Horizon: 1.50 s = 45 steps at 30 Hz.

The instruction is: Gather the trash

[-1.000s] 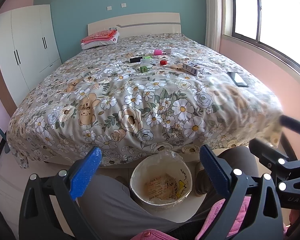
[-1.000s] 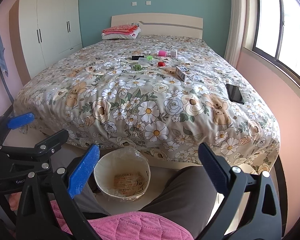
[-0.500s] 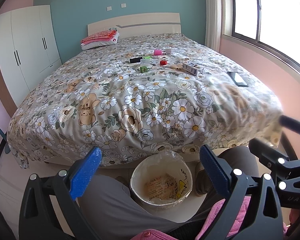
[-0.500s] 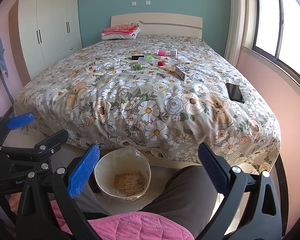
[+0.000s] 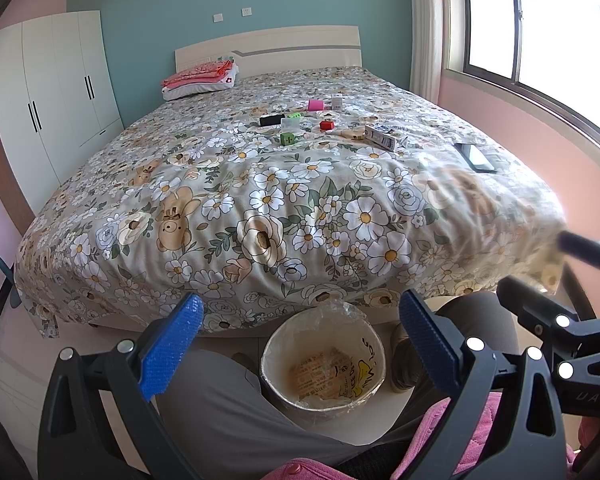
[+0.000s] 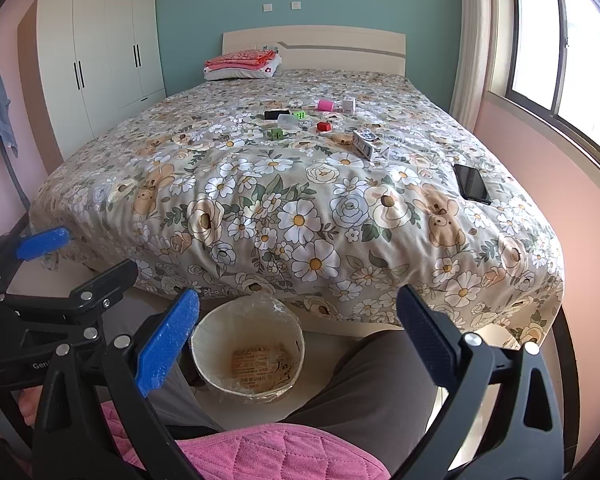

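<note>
A round bin (image 5: 324, 364) lined with clear plastic stands on the floor between the person's knees at the foot of the bed; it also shows in the right wrist view (image 6: 247, 356). Small items lie far off on the floral bedspread: a white carton (image 5: 380, 137), a red cube (image 5: 326, 125), a green cube (image 5: 287, 138), a pink roll (image 5: 315, 105), a black box (image 5: 271, 120). My left gripper (image 5: 300, 340) is open and empty above the bin. My right gripper (image 6: 298, 330) is open and empty beside it.
A black phone (image 6: 472, 183) lies near the bed's right edge. Folded pink clothes (image 6: 240, 65) sit on a pillow by the headboard. A white wardrobe (image 6: 100, 56) stands on the left, a window (image 6: 560, 52) on the right. The person's legs flank the bin.
</note>
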{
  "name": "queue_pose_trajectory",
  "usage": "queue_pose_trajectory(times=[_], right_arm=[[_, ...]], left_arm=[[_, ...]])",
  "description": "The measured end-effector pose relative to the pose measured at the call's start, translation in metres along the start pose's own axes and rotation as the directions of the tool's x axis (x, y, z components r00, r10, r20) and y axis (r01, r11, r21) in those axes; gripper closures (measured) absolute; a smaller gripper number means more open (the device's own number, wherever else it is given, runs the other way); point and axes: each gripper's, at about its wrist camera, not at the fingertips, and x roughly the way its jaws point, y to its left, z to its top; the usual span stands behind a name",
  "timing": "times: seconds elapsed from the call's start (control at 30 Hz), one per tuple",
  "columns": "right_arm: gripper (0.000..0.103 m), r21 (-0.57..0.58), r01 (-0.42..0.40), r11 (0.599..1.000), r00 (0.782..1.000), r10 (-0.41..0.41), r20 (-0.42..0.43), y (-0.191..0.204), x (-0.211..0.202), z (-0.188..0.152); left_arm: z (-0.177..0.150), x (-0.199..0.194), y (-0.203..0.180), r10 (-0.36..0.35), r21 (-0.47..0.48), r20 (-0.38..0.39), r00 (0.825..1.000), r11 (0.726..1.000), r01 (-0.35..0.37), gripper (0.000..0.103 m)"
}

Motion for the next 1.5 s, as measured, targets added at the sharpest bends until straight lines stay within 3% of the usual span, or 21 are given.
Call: queue_pose_trajectory(times=[1.07,1.5], right_arm=[[0.007,0.009,-0.015,1.000,1.000,0.015,-0.002,0.002,0.002,0.002],[0.007,0.018,0.013,1.000,1.000,-0.014,0.015,-0.015,0.020,0.046]], left_arm=[[0.004,0.000,0.002,-0.004,0.001,-0.003,1.000,1.000,0.004,0.003],[0.046,0.029,0.010,-0.017,-0.013,0.002,1.000,1.000,0.017,0.003]])
